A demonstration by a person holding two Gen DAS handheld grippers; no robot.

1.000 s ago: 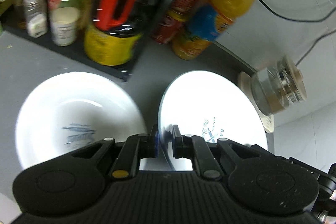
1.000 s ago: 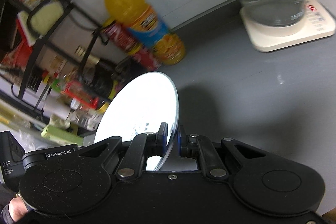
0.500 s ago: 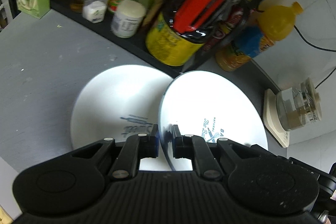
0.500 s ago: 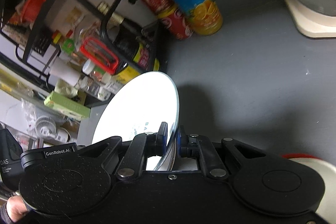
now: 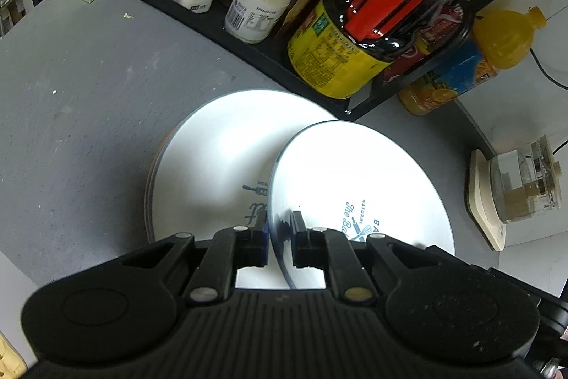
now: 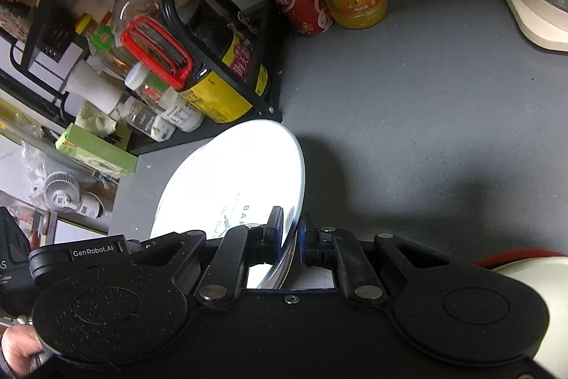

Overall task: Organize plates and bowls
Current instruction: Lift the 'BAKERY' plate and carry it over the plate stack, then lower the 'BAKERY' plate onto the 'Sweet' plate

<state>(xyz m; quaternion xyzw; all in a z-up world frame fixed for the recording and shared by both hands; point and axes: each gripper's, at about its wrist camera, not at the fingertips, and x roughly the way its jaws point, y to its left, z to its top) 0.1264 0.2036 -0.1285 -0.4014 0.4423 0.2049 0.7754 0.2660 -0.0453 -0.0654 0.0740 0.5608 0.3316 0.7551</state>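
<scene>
Left gripper (image 5: pixel 278 233) nearly closed, fingers clamping the rim of a tilted white plate (image 5: pixel 358 180). Right gripper (image 6: pixel 291 237) likewise pinches that plate's rim above a stacked plate (image 5: pixel 213 158).

"GenRobot.AI" on the gripper body (image 6: pixel 93 251); "NATURAL" on the held plate (image 5: pixel 355 173).

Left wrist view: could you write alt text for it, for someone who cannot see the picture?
A black two-fingered tool grips the rim of a white plate, held tilted over a stack of plates on a grey counter. Behind stand a rack of jars and bottles, an orange juice bottle and a glass kettle.
</scene>
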